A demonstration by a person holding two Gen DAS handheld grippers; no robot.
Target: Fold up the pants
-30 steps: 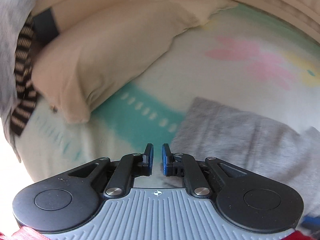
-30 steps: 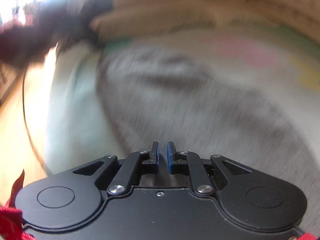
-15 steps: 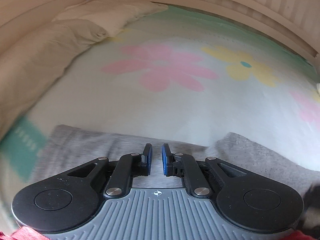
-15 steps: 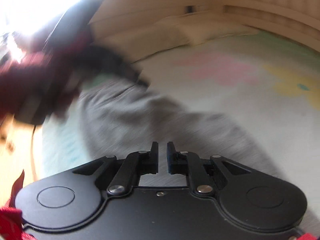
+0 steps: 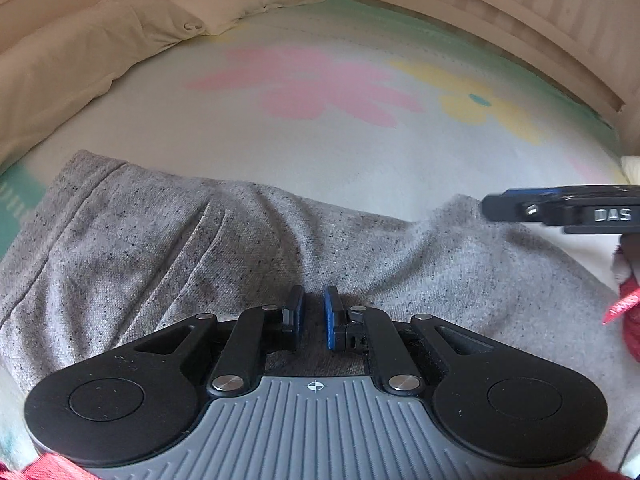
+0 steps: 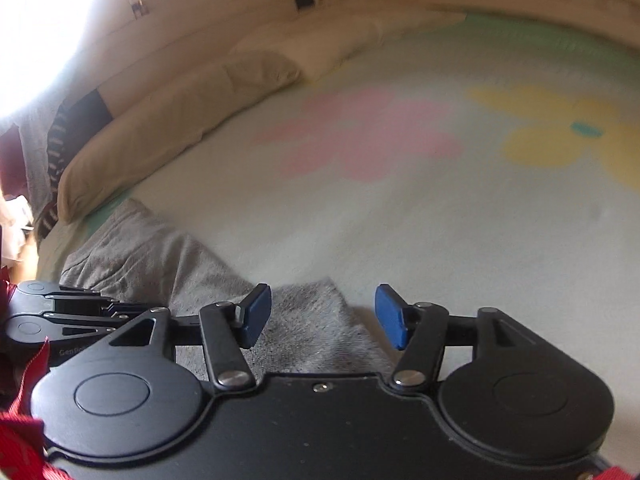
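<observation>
Nearest me, my left gripper (image 5: 312,312) sits low over the grey pants (image 5: 200,248) with its jaws nearly together, a narrow gap and no cloth visibly pinched; my right gripper (image 6: 322,318) has jaws wide apart over a corner of the same fabric. The pants lie bunched across the near edge of the bed (image 5: 320,152) (flower-print sheet), pillows (image 5: 80,56) beyond. I judge this the regrasp between folds; next I need both grippers clamped on an edge.
</observation>
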